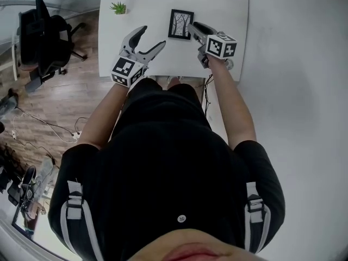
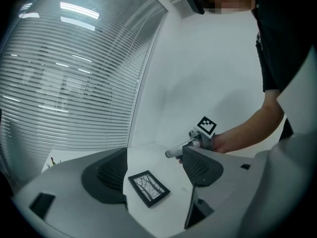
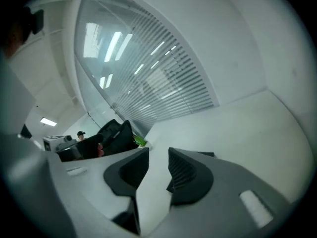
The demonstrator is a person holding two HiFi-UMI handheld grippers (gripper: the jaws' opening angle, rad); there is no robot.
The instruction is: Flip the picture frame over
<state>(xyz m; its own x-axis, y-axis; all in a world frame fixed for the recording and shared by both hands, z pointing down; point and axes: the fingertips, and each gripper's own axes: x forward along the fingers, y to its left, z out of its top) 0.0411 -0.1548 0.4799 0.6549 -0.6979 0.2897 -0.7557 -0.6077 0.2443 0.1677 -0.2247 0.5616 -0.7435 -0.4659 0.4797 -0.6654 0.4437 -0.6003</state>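
Picture frame (image 1: 180, 24) flat on worktop (image 1: 234, 15), 12 o'clock, picture side up. Left tongs (image 1: 152, 37) spread wide, empty, at frame's 8 o'clock. Right tongs (image 1: 193, 28) slightly parted, nothing between (tips near frame's 4 o'clock edge), likely placed for lifting that edge.

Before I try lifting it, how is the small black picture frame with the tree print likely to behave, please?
The small black picture frame looks rigid, so it should probably lift as one piece. Lying flat on the white table, it would likely slide rather than tip when pushed. Its low edge offers little grip, so it may slip.
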